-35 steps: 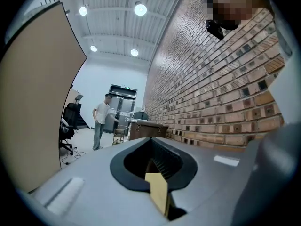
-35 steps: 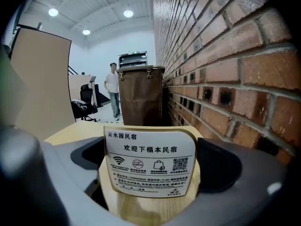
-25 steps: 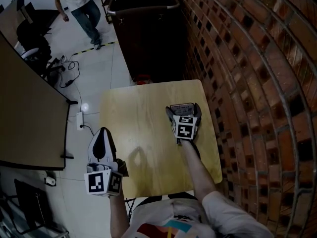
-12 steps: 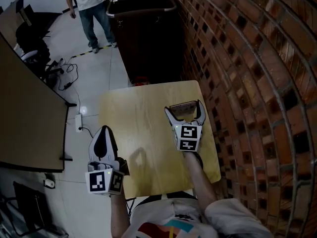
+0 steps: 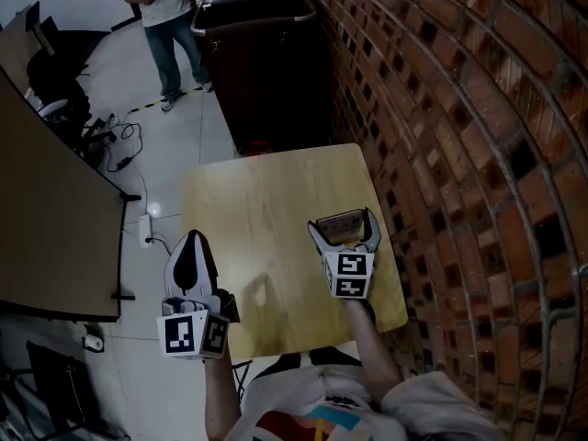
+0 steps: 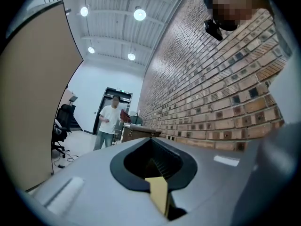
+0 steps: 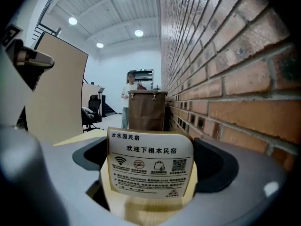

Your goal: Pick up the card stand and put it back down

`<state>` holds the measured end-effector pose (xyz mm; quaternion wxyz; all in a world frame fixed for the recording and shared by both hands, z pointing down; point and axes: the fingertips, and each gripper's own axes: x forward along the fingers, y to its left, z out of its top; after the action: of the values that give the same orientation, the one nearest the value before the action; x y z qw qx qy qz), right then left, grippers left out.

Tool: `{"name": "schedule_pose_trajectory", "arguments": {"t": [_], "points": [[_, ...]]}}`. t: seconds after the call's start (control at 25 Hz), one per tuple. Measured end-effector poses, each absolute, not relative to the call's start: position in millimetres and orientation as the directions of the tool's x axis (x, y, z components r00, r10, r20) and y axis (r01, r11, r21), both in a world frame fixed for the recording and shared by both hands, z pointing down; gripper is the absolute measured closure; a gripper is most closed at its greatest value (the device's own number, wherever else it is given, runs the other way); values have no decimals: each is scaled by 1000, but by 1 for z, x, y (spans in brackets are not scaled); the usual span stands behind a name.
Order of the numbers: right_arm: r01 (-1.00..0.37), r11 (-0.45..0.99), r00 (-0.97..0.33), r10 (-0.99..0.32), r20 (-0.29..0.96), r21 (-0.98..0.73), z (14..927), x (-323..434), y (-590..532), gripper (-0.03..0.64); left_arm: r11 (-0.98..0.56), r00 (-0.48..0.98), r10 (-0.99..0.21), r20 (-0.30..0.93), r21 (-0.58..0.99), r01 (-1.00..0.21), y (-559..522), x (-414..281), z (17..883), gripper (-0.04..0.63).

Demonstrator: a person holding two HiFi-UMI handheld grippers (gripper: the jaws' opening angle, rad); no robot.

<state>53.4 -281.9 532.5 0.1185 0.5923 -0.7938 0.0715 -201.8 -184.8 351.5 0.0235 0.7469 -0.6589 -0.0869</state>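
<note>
The card stand [image 7: 150, 164] stands upright on the pale wooden table [image 5: 257, 200], close to the right edge and nearer the front right corner than the far one; its printed face is turned toward the person, with lines of Chinese text, a row of small icons and a QR code; the right gripper [image 5: 343, 231] reaches in from the front edge with its jaws spread wide, one on each side of the stand; the stand sits between them on its own base, and the right gripper view shows the dark pads [image 7: 216, 166] flanking the card without pinching it; the left gripper [image 5: 191, 242] hangs off the table, just outside the left edge near the front left corner, above the grey floor; its jaws are brought together to a point with nothing held, and the left gripper view shows them meeting in front of the camera; past the far edge of the table stands a dark brown cabinet [image 5: 262, 62], set against the brick wall [image 5: 459, 154] that runs along the right edge; a person [image 5: 165, 7] in a light shirt stands on the floor beyond the far left corner; cables [image 5: 119, 141] lie on the floor to the left of the table
</note>
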Motion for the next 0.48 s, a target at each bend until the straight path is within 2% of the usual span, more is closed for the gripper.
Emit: {"name": "schedule_pose_trajectory", "arguments": {"t": [0.2, 0.48], "points": [[-960, 279, -262, -927, 267, 28, 529, 60, -270, 72, -122, 108, -989, -99, 150, -981, -181, -202, 352, 612], [-955, 290, -281, -951, 129, 56, 453, 59, -273, 72, -141, 124, -982, -142, 119, -983, -179, -190, 334, 612]]}}
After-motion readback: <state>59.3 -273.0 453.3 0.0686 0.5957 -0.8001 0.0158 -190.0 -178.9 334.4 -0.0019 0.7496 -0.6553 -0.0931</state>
